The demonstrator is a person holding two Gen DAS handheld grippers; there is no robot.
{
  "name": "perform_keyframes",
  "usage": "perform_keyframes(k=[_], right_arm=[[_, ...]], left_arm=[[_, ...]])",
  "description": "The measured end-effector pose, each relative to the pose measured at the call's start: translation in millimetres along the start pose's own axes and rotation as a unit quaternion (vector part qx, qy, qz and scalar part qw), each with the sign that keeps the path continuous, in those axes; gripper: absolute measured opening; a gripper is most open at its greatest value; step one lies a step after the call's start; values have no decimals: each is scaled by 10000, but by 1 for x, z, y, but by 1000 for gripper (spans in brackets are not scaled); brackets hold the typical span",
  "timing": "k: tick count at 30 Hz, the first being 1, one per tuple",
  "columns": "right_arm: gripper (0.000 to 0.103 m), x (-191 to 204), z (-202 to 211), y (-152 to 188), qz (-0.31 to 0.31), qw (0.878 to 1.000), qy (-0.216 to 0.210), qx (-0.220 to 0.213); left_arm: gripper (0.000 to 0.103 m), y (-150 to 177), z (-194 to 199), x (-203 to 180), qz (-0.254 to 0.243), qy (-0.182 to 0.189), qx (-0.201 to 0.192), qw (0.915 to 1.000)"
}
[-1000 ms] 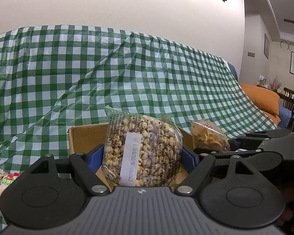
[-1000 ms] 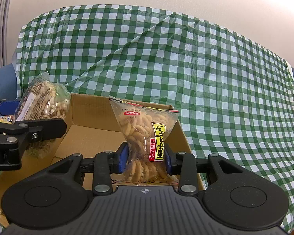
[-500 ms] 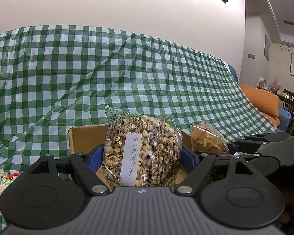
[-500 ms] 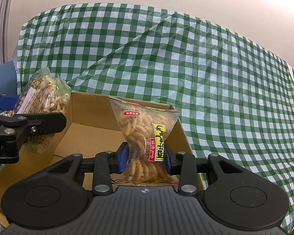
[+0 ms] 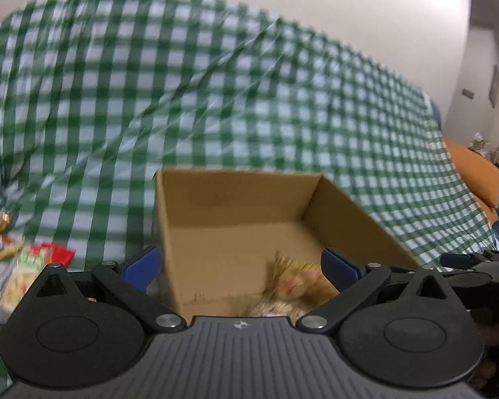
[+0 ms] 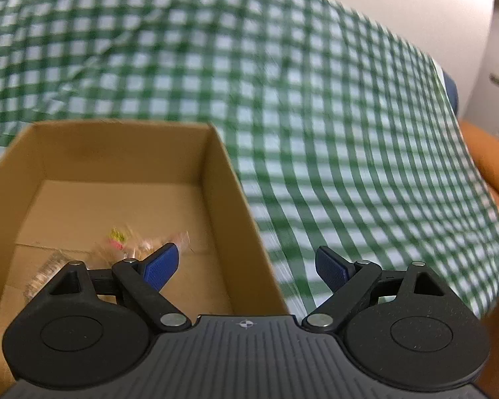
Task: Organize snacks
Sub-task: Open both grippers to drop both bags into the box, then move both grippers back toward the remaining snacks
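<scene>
Dropping done, by the look of it: both claws gape and two bags lie in the box.

Far left, loose snacks (image 5: 23,266) wait on the checked cloth (image 5: 83,166), blurred, well apart from the box (image 5: 236,199).

The left gripper (image 5: 241,264) is spread wide, nothing between its blue pads (image 5: 141,264). Its left pad hangs outside the box's left wall, its right pad over the inside, so it straddles that edge. Just below, a smeared pale bag (image 5: 289,296) sits on the box floor, low in the frame.

Over to the right gripper (image 6: 246,267): wide open too, empty, straddling the box's right wall. Left pad over the interior, right pad over cloth. A clear bag (image 6: 123,242) with a yellow-red label lies on the floor, blurred.

My read: this step is the release. Next calls for lifting clear of the walls, then swinging left toward that pile. Room is generous above; the cardboard rims are the only snag. Plenty of bare floor toward the back wall for more bags.
</scene>
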State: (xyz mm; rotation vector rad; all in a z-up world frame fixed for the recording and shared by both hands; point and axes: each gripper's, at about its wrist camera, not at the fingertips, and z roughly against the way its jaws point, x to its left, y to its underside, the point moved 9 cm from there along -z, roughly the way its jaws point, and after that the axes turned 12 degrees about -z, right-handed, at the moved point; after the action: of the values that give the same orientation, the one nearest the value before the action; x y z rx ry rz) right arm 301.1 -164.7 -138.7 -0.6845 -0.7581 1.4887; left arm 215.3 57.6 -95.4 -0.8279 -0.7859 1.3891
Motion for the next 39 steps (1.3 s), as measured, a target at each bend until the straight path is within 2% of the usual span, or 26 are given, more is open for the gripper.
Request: perform_keyframes(k=[4, 5, 7, 8, 10, 11, 14, 16, 17, 21, 23, 29, 32, 34, 35, 39], right_arm=[[89, -17, -21, 6, -121, 9989, 264, 367], [87, -20, -26, 8, -144, 9983, 311, 475], [80, -26, -33, 10, -178, 9972, 358, 626], [74, -28, -36, 9, -202, 9969, 390, 656], [66, -32, -35, 8, -221, 9965, 481, 644], [59, -34, -34, 8, -244, 9963, 527, 640], [50, -35, -31, 15, -290, 9960, 406, 745], [37, -34, -33, 16, -307, 9962, 287, 765], [25, -32, -31, 15, -438, 9959, 170, 775], [24, -35, -21, 17, -613, 9952, 207, 734], [23, -37, -21, 15, -601, 9955, 146, 723], [24, -53, -22, 14, -627, 9948, 307, 736], [25, -52, -15, 9, -660, 9957, 332, 556], [33, -45, -1, 5, -647, 9973, 232, 257], [41, -41, 8, 5, -651, 9977, 144, 92], [51, -25, 29, -3, -605, 9970, -244, -427]], left_arm=[[97, 13, -11, 10, 155, -86, 471, 9987], [94, 17, -14, 12, 198, -91, 587, 9980], [83, 24, -18, 14, 269, -55, 793, 9965], [75, 28, -21, 13, 293, -20, 882, 9957], [74, 33, -25, 14, 281, -57, 968, 9949], [73, 34, -25, 14, 239, -82, 976, 9949], [72, 35, -27, 13, 158, -109, 965, 9951], [65, 35, -27, 14, 153, -103, 928, 9955], [61, 34, -28, 15, 192, -86, 914, 9956], [59, 33, -27, 17, 343, -23, 822, 9960], [59, 31, -26, 13, 307, 32, 757, 9967], [60, 29, -24, 4, 102, 121, 669, 9976], [65, 27, -19, 7, 82, 26, 560, 9984], [66, 27, -13, 10, 68, -99, 456, 9989], [66, 27, -9, 12, 78, -156, 375, 9991], [66, 23, 20, 17, 81, -155, -31, 9998]])
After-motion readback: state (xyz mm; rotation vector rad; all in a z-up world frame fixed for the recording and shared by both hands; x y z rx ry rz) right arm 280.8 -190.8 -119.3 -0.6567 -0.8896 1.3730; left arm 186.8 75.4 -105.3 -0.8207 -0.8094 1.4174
